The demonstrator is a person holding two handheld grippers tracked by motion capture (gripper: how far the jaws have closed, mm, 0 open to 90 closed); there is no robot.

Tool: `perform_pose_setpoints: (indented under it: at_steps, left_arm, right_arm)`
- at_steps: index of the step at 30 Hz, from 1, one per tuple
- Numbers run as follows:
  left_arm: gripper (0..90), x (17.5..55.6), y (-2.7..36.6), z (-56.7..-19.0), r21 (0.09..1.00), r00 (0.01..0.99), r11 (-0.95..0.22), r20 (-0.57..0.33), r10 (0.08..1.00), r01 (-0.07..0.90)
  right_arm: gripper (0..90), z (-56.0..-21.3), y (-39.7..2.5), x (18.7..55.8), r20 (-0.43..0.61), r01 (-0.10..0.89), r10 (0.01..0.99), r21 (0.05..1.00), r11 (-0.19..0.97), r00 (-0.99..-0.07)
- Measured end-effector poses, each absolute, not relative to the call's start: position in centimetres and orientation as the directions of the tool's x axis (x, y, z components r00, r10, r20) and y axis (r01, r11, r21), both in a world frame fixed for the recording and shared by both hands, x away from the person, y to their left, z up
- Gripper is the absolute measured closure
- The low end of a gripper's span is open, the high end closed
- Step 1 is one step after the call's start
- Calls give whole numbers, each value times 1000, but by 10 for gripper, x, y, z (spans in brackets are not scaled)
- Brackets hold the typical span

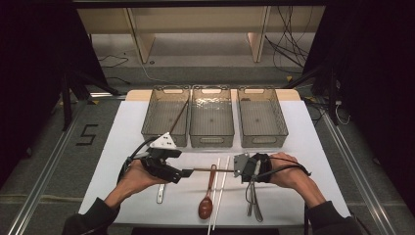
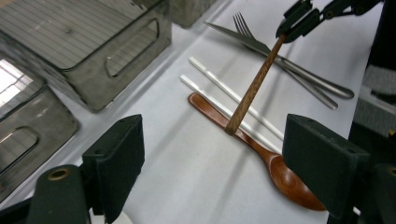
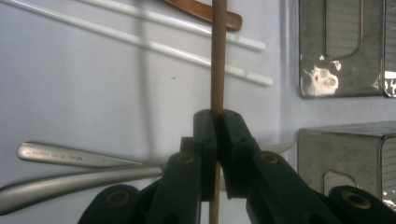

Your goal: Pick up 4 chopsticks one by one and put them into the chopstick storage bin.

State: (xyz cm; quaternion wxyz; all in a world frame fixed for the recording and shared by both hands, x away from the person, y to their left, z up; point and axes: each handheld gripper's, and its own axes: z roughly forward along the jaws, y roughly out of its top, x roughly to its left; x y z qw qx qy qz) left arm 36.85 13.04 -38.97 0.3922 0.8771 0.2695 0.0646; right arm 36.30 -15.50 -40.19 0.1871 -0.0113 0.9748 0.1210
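Both forearms reach in low over the table. The right gripper (image 3: 215, 123) clamps a thin brown wooden chopstick (image 2: 252, 88), held level above the spoon (image 1: 206, 201). The left gripper (image 2: 215, 158) faces its free end, jaws apart.

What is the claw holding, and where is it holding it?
The right claw pinches a brown wooden chopstick near one end. The left claw is open around the other end, not gripping.
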Motion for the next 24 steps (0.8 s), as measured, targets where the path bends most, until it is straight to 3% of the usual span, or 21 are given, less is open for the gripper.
perform_pose_setpoints:
  at_steps: [12, 24]
  left_arm:
    - [254, 370, 92, -395, 639, 901, -679, -54, 430, 362]
    - [436, 369, 74, -402, 596, 939, -744, -53, 341, 304]
  right_arm:
    - [861, -399, -143, 354, -394, -119, -23, 221, 968, -919]
    - [861, -397, -133, 346, -400, -158, -58, 222, 962, -914]
